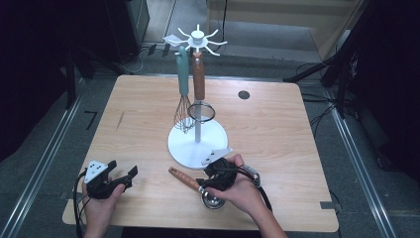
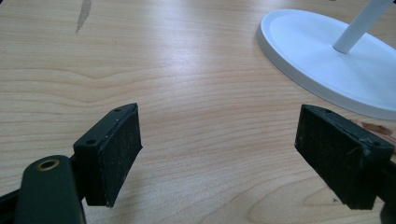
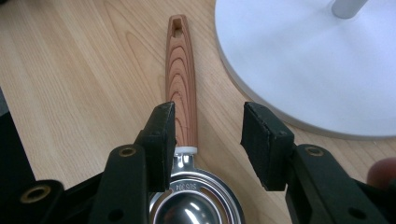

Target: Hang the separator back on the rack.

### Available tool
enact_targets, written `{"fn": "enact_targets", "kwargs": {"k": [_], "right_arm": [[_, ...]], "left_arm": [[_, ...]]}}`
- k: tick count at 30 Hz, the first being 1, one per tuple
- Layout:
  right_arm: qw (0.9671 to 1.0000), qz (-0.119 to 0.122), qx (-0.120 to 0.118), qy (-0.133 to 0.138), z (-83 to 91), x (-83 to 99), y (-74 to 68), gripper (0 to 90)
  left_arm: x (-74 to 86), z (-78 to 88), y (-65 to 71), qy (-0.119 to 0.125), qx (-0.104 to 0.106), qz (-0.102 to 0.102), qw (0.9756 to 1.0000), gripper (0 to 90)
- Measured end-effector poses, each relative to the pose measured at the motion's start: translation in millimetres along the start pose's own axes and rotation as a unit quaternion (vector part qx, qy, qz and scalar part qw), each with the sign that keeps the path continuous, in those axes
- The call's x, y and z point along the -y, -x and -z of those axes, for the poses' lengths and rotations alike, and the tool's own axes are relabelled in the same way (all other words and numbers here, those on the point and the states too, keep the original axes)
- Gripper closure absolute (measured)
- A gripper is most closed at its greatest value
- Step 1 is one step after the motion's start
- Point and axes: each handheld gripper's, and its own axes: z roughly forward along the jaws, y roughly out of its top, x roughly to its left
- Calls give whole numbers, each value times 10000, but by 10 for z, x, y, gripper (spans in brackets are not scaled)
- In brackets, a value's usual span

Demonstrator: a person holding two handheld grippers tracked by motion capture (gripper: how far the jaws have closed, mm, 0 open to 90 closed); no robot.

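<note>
My right hand-held gripper (image 3: 205, 144) hangs over the wooden-handled scoop (image 3: 181, 88), jaws partly apart and astride its neck, pads not pressing, so nothing held. The scoop lies flat on the bench (image 1: 277, 129) just in front of the white stand's base (image 1: 185, 146). My left hand-held gripper (image 2: 219, 156) rests wide open and empty, left of that base. Risk, I reckon: closing this near the steel bowl, the handle could tip out and knock the base

White rack (image 1: 197, 144) mid-desk (image 1: 267, 134) w/ whisk (image 1: 183, 106) & wood-handled tool (image 1: 199, 79) hanging; dark cap (image 1: 243, 94) far right.
</note>
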Motion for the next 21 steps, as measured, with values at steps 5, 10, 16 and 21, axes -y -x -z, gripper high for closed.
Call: {"fn": "enact_targets", "kwargs": {"k": [5,10,16,21], "right_arm": [[9995,-103,-119,-280,-31,-80,-5,567],[9979,-211,-282,-544,-73,-146,7,572],[9950,-281,-397,-873,-165,-204,-4,584],[9925,-198,-447,-1124,-218,-231,-43,612]], "left_arm": [[0,1,0,-2,1,-3,10000,148],[-1,-1,-2,-14,7,-22,10000,148],[-1,1,-3,-9,8,-21,10000,148],[-1,0,-1,-3,10,-21,10000,148]]}}
